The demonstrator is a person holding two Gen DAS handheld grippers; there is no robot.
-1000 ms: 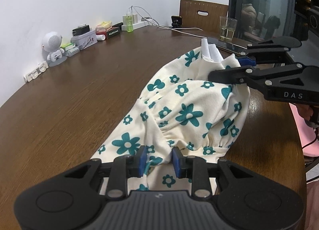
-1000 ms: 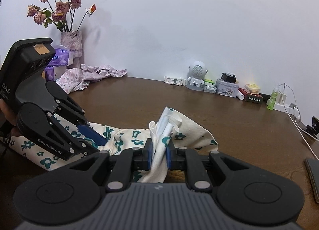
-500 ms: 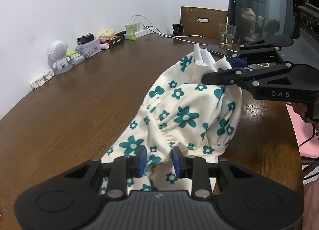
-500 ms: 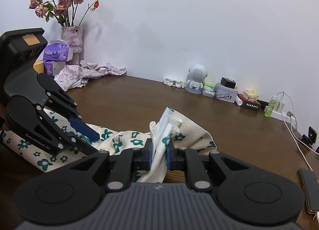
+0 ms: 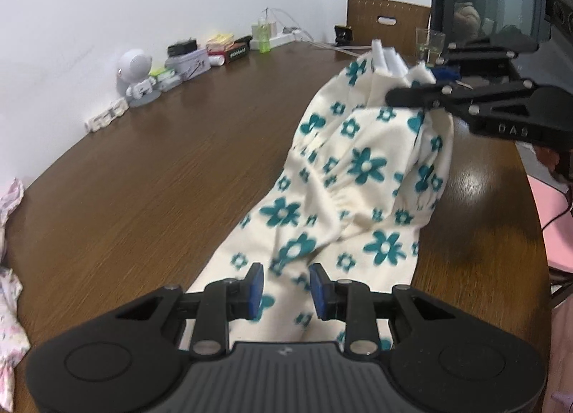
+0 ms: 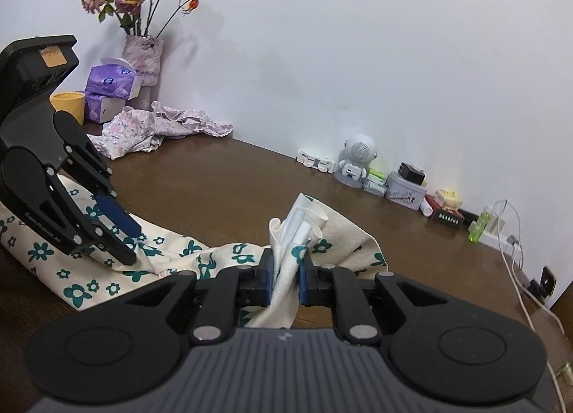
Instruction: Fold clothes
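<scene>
A cream garment printed with teal flowers (image 5: 361,176) lies stretched across the brown wooden desk (image 5: 161,169), held at both ends. In the left wrist view the left hand-held gripper (image 5: 285,287) sits at six o'clock, its blue pads a modest way apart with a bunched fold of the cloth between them; the fabric fills the gap and the pads appear to press on it, though blur makes the contact hard to judge. From there the garment runs up toward one o'clock, where the right hand-held gripper (image 5: 429,85) lifts its far end off the desk, white folded edges sticking up above the black fingers. In the right wrist view the right hand-held gripper (image 6: 285,278) is nearly closed, pinching a thick gather of the floral cloth (image 6: 215,255) that rises from between the pads at the centre, while the left hand-held gripper (image 6: 118,230) reaches down onto the cloth at nine o'clock. Along the wall toward one o'clock in that view stand a small white robot figure (image 6: 356,160), a tin (image 6: 406,191) and a green bottle (image 6: 481,225). At ten o'clock a second, pale pink garment (image 6: 157,128) lies crumpled beside a vase of dried roses (image 6: 141,66), purple tissue packs (image 6: 112,85) and a yellow cup (image 6: 68,103).
</scene>
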